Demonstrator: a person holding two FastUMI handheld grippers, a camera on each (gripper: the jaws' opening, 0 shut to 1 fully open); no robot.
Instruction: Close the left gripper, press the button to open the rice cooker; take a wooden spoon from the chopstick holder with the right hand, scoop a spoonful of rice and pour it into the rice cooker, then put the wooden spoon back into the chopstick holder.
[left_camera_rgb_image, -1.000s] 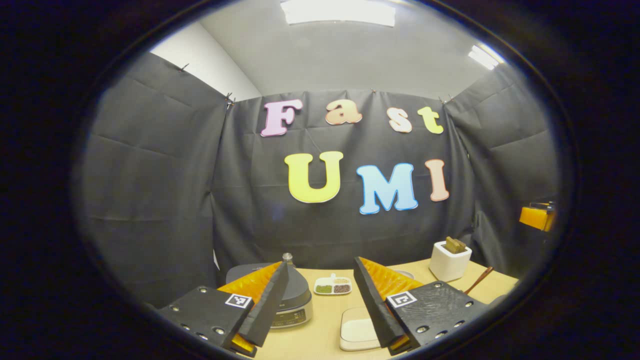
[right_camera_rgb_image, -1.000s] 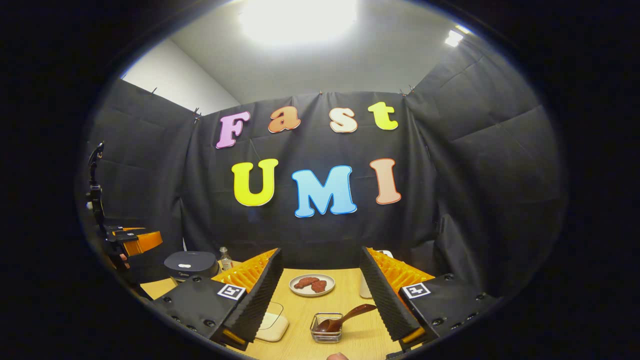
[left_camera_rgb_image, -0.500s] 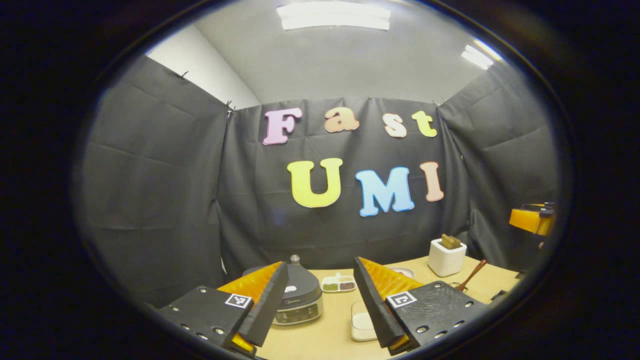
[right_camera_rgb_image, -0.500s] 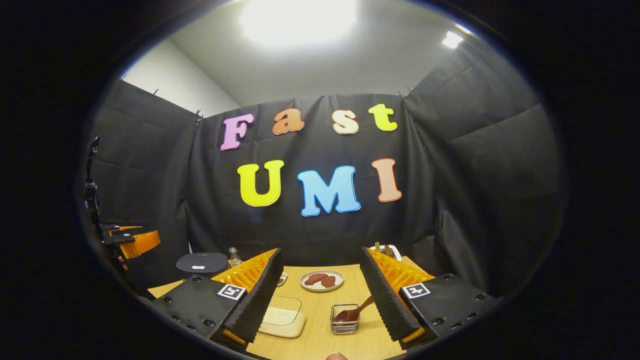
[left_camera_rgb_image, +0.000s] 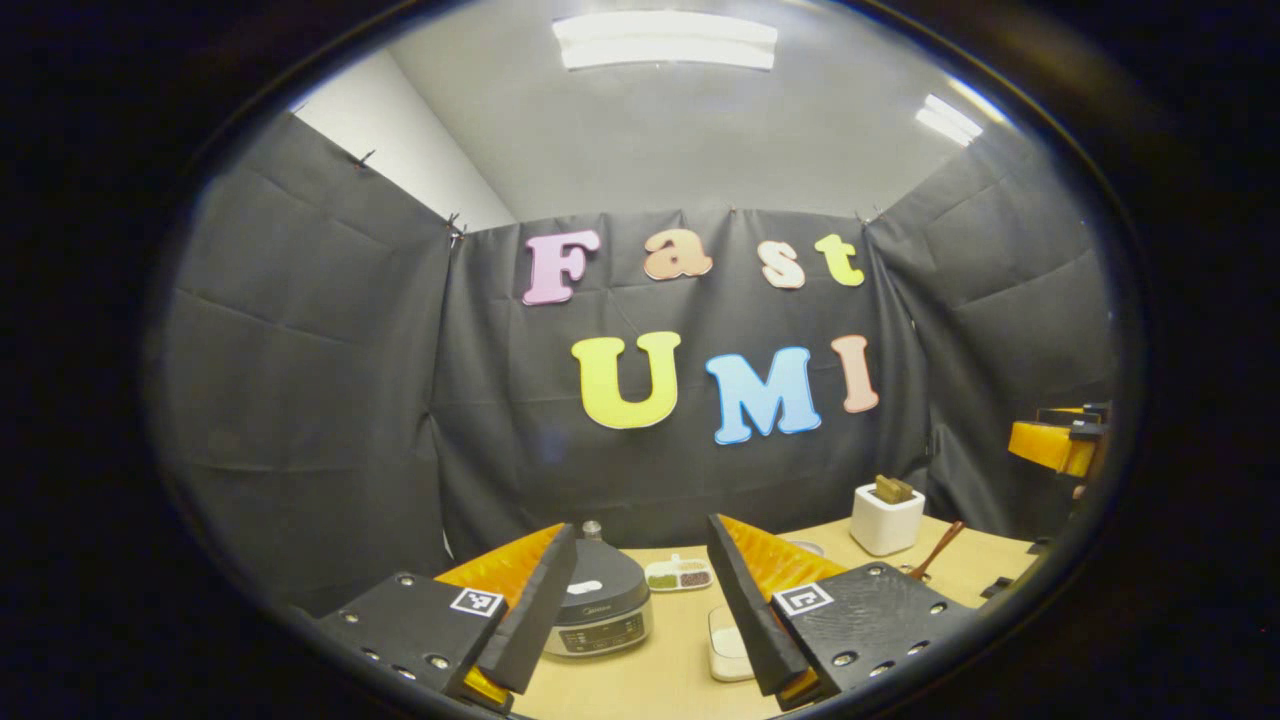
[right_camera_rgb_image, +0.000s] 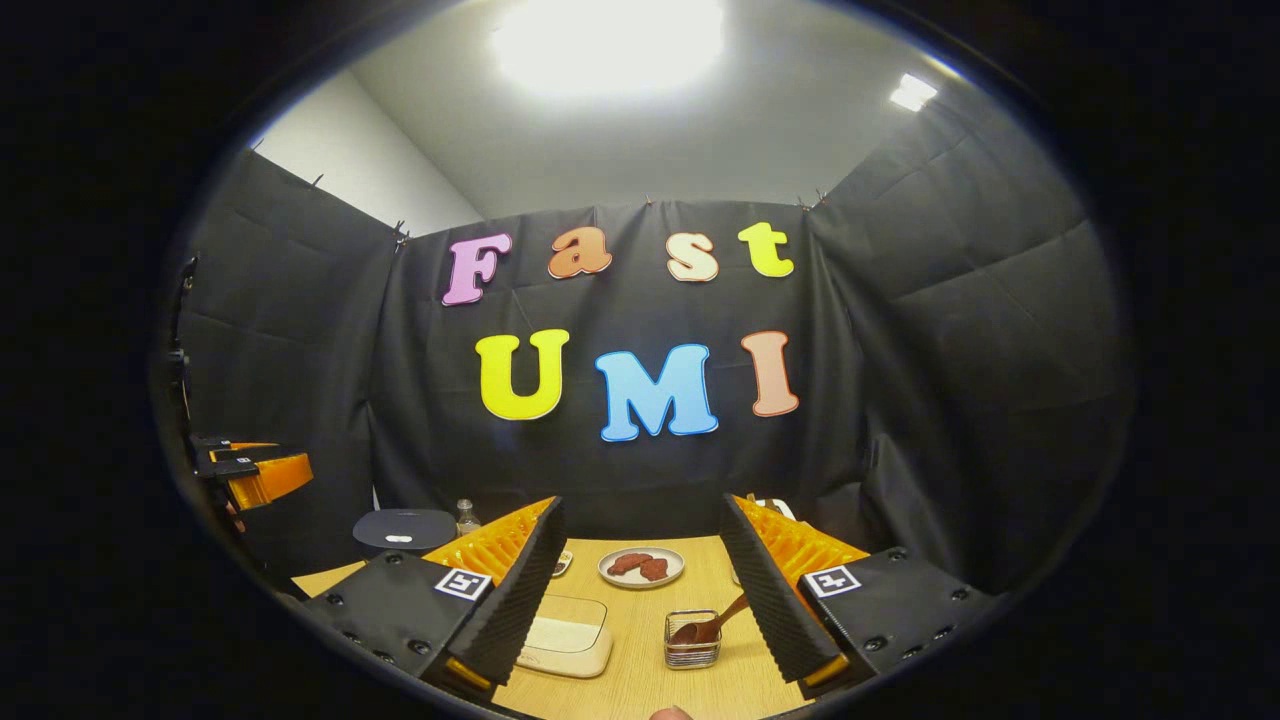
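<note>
My left gripper (left_camera_rgb_image: 640, 640) hangs with its jaws wide, and my right gripper (right_camera_rgb_image: 640, 625) gapes wide too, both held level above the table (right_camera_rgb_image: 640, 690). The rice cooker (left_camera_rgb_image: 598, 610), lid down, sits at eleven o'clock; the chopstick holder (left_camera_rgb_image: 886, 518) at two. Nothing is done yet: closing, pressing and scooping all remain.

A: Rice cooker (left_camera_rgb_image: 598, 604), dark domed lid shut, sits upright toward the counter's (left_camera_rgb_image: 650, 680) left edge!

B: White chopstick holder (left_camera_rgb_image: 886, 518) stands at the far right, wooden pieces poking out. Rice tray (right_camera_rgb_image: 565, 645) lies flat mid-counter, a brown wooden spoon (right_camera_rgb_image: 712, 626) leaning in a small glass dish (right_camera_rgb_image: 691, 643).
</note>
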